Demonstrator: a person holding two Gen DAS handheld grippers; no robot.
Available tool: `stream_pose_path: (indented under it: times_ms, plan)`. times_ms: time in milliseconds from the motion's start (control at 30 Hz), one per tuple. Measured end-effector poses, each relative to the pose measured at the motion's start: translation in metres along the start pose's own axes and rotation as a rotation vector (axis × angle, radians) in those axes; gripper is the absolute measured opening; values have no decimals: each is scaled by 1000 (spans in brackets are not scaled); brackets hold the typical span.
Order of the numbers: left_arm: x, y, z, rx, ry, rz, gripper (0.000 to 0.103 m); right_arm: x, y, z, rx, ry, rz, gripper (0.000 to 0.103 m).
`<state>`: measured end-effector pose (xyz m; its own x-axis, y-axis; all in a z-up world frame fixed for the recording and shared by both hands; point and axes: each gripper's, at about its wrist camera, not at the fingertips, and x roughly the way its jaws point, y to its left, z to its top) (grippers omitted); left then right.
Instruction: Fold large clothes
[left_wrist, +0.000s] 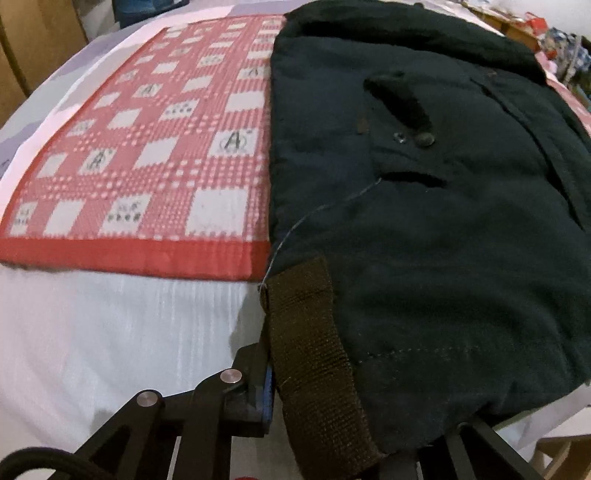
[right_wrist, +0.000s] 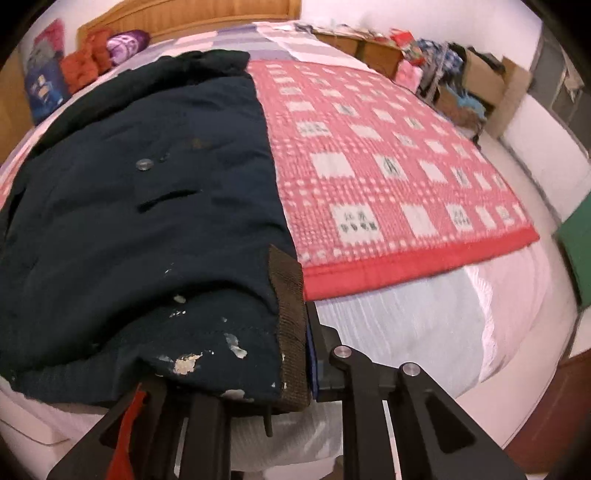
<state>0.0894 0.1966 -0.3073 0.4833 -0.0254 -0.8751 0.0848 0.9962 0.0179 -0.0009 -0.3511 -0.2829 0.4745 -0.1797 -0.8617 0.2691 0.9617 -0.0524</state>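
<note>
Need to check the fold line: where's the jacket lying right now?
The dark jacket lies on the red checked blanket, its hem at the bed's near edge, clamped by both grippers.

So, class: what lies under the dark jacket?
The jacket lies partly on a red checked blanket, its near hem over white sheet. What lies beneath its middle is covered.

A red and white checked blanket (right_wrist: 388, 177) lies flat across the bed (right_wrist: 406, 325), its solid red border running near the bed's near edge, with white sheet bare below it. At the far end stands a wooden headboard (right_wrist: 184, 16). In the far left corner sit an orange bundle (right_wrist: 86, 68) and a purple pillow (right_wrist: 127, 42). Past the bed's right edge, cardboard boxes (right_wrist: 484, 79) hold jumbled cloth.
</note>
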Motion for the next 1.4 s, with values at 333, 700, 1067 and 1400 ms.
stream_pose_path:
  times_ms: [333,700,1067,1400]
  plan:
    - [7,7,6,-37,18,3,14,9,2,6,6,28,25,18]
    - [-26,4,11,9,-28,-10,14,-26,-8,5,1,-9,43,15]
    - [-93,4,5,41,-45,-31,13,-101,-14,19,-39,-24,77,15]
    - [-163,3,-39,5,114,-51,13,-202,-32,-9,-126,145,56,14]
